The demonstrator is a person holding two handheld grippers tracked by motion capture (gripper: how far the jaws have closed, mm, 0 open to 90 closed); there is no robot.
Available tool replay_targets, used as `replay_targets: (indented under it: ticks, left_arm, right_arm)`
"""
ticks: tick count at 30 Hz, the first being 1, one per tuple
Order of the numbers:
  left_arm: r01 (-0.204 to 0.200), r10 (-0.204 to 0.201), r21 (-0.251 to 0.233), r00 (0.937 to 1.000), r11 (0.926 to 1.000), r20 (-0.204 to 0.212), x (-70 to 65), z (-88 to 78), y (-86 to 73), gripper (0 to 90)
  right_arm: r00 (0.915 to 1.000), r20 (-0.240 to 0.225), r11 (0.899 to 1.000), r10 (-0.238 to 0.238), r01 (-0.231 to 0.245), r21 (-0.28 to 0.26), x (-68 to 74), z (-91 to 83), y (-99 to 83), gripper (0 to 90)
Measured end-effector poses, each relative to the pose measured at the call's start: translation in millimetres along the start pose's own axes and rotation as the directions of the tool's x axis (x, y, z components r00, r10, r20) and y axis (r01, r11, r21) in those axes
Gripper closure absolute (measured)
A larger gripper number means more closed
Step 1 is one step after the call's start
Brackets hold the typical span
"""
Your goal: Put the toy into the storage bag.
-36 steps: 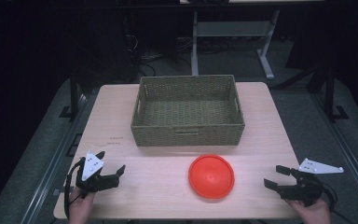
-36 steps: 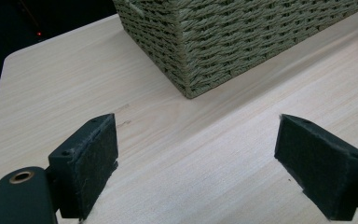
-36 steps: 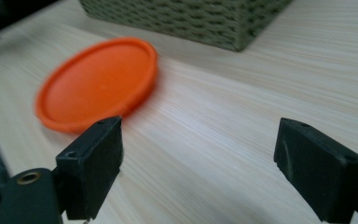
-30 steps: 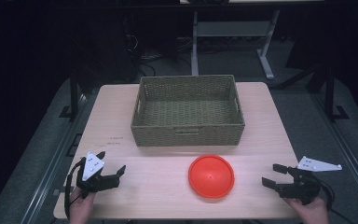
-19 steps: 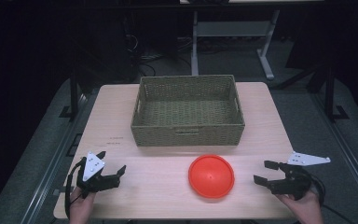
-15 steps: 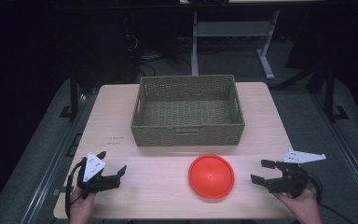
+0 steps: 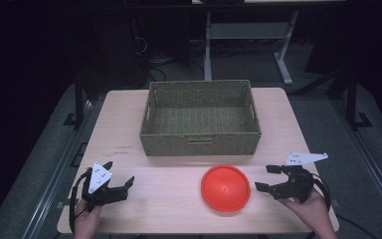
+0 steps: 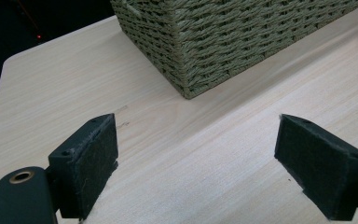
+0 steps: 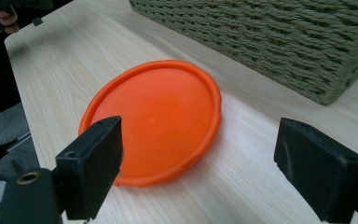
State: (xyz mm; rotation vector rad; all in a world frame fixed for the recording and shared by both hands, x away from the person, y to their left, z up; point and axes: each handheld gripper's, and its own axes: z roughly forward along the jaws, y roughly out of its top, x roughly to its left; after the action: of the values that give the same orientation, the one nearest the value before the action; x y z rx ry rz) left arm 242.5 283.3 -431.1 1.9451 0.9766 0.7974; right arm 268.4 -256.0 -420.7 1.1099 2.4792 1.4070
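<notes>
An orange disc (image 7: pixel 226 188) lies flat on the wooden table (image 7: pixel 169 194) in front of a woven basket (image 7: pixel 200 117). My right gripper (image 7: pixel 267 178) is open just right of the disc, its jaws pointing at the disc's rim. In the right gripper view the disc (image 9: pixel 154 116) lies between and just beyond the open gripper (image 9: pixel 198 172), with the basket (image 9: pixel 279 42) behind. My left gripper (image 7: pixel 118 174) rests open at the table's front left, far from the disc. In the left gripper view the open gripper (image 8: pixel 196 163) frames bare table, and the basket's corner (image 8: pixel 214 42) stands ahead.
The basket holds nothing that I can see and takes up the middle back of the table. Bare wood lies between the two grippers and left of the disc. A metal stand (image 7: pixel 248 40) and dark floor lie beyond the table's far edge.
My right gripper has moved left from beyond the table's right edge toward the disc. The left gripper has stayed put, and the disc and basket have not moved.
</notes>
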Motion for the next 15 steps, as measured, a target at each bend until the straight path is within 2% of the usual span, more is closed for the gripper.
replay_targets:
  ticks: [15]
  left_arm:
    - [-0.007, 0.007, -0.001, 1.0000, 1.0000, -0.004, 0.4, -0.3, 0.3, 12.8]
  right_arm:
    - [0.9997, -0.021, 0.998, -0.015, 0.017, 0.067, 4.4, 17.8, 15.6, 23.3]
